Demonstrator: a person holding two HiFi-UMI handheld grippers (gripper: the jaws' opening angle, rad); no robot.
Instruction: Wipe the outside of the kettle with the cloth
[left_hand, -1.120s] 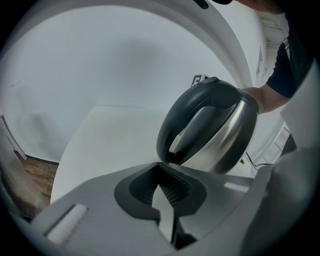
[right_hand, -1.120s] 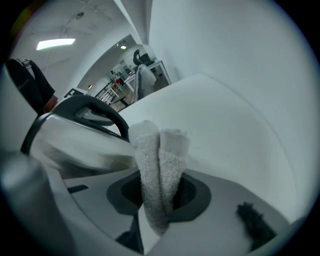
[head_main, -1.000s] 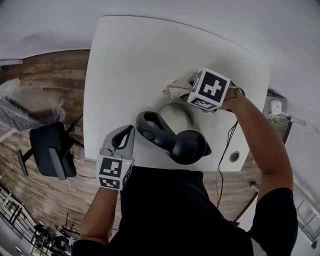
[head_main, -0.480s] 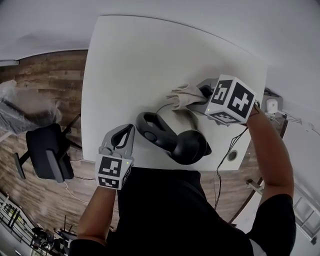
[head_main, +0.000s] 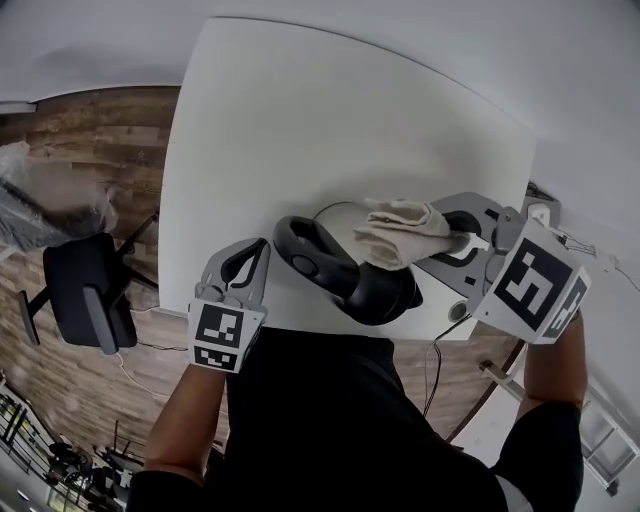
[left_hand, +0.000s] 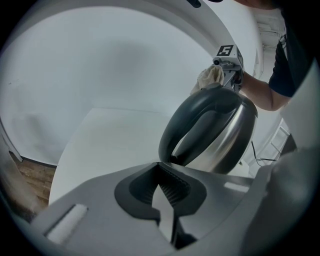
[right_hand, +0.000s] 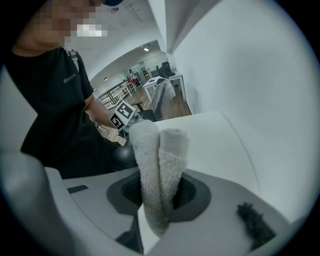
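- Kettle (head_main: 375, 290) stands upright on the white table (head_main: 300, 120), close to the near edge, right in front of the person.
- Right gripper (head_main: 455, 240): jaws clamped on a folded cloth (head_main: 400, 232). The free end bulges past the tips, over the kettle's top on its right side. Contact or not: cannot tell.
- Left gripper (head_main: 245, 275): jaws together, nothing between them, tips just beside the kettle's dark handle (head_main: 305, 258).
- Orientation: handle points to the person's left, toward the left gripper. The steel body (left_hand: 225, 135) sits to the right, and what looks like the spout faces the right gripper. The handle-to-spout line runs roughly along the table's near edge, and the body's own axis is vertical.
- Step in hand, as judged: bringing the cloth onto the wall.
- To do it well, lay the bulge flat on the steel rather than poking with the jaw tips.
- Sweep round and down in overlapping passes.
- Likely worth parting the left jaws and taking the handle, so the kettle cannot skid.
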